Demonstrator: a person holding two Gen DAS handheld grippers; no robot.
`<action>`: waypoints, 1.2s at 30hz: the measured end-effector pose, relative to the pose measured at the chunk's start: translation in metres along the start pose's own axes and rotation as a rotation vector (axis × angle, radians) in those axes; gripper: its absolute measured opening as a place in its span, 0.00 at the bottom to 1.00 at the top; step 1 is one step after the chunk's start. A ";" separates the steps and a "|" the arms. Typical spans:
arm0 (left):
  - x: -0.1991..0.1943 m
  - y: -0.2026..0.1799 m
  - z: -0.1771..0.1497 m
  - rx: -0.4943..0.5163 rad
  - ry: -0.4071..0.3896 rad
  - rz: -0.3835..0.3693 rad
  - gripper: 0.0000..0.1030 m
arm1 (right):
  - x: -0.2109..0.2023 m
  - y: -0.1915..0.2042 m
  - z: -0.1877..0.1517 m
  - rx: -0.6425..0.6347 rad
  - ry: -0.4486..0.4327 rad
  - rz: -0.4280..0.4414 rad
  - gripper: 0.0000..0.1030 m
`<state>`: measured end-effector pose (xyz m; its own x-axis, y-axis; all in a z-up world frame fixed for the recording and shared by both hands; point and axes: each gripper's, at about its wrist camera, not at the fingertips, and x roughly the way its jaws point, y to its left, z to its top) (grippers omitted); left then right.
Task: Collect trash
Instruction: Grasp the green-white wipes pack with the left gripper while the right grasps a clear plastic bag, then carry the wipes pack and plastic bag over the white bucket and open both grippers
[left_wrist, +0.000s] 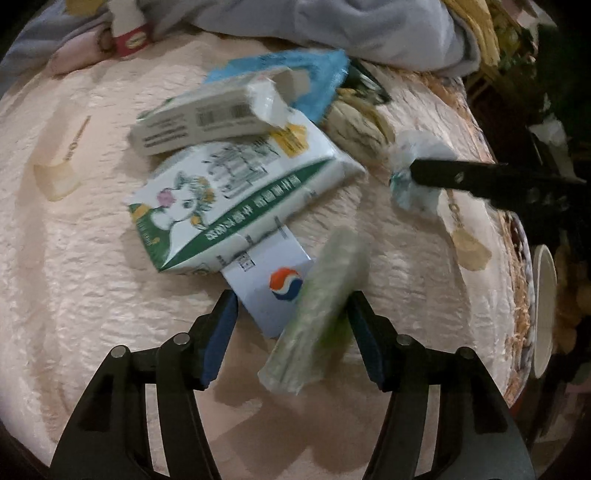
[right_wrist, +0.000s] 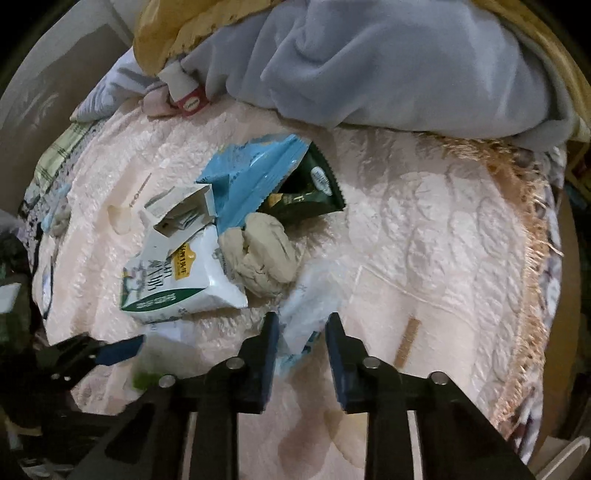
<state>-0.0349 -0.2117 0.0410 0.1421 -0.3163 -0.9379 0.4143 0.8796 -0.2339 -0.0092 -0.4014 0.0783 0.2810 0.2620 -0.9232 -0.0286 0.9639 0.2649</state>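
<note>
Trash lies in a heap on a pink bedspread (left_wrist: 74, 258). My left gripper (left_wrist: 291, 306) is open around a clear green wrapper (left_wrist: 321, 314), which lies between its fingers, blurred. Beyond it are a white card with a red-blue logo (left_wrist: 269, 284), a white-green tissue pack (left_wrist: 236, 199) and a torn carton (left_wrist: 199, 122). My right gripper (right_wrist: 301, 332) stands partly open with a crumpled white plastic wrapper (right_wrist: 314, 299) between its fingers; whether it grips the wrapper I cannot tell. That gripper's finger and the wrapper (left_wrist: 417, 173) also show in the left wrist view.
A blue snack bag (right_wrist: 251, 173), a dark green bag (right_wrist: 314, 192) and crumpled beige paper (right_wrist: 262, 254) lie behind the tissue pack (right_wrist: 173, 280). A grey blanket (right_wrist: 388, 66) and a red-based bottle (right_wrist: 184, 88) are at the back. The bed edge with fringe (right_wrist: 532, 258) is at the right.
</note>
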 end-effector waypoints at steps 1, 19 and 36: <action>0.003 -0.001 -0.001 -0.004 0.014 -0.016 0.52 | -0.005 -0.002 -0.002 0.008 -0.006 0.003 0.23; -0.065 -0.060 -0.007 -0.032 0.110 -0.151 0.10 | -0.109 -0.031 -0.077 0.159 -0.059 0.038 0.21; -0.031 -0.295 0.008 0.338 0.185 -0.291 0.10 | -0.198 -0.184 -0.206 0.488 -0.069 -0.154 0.21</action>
<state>-0.1545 -0.4639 0.1414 -0.1725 -0.4368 -0.8829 0.6863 0.5897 -0.4258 -0.2572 -0.6211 0.1546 0.3096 0.0991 -0.9457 0.4648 0.8519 0.2414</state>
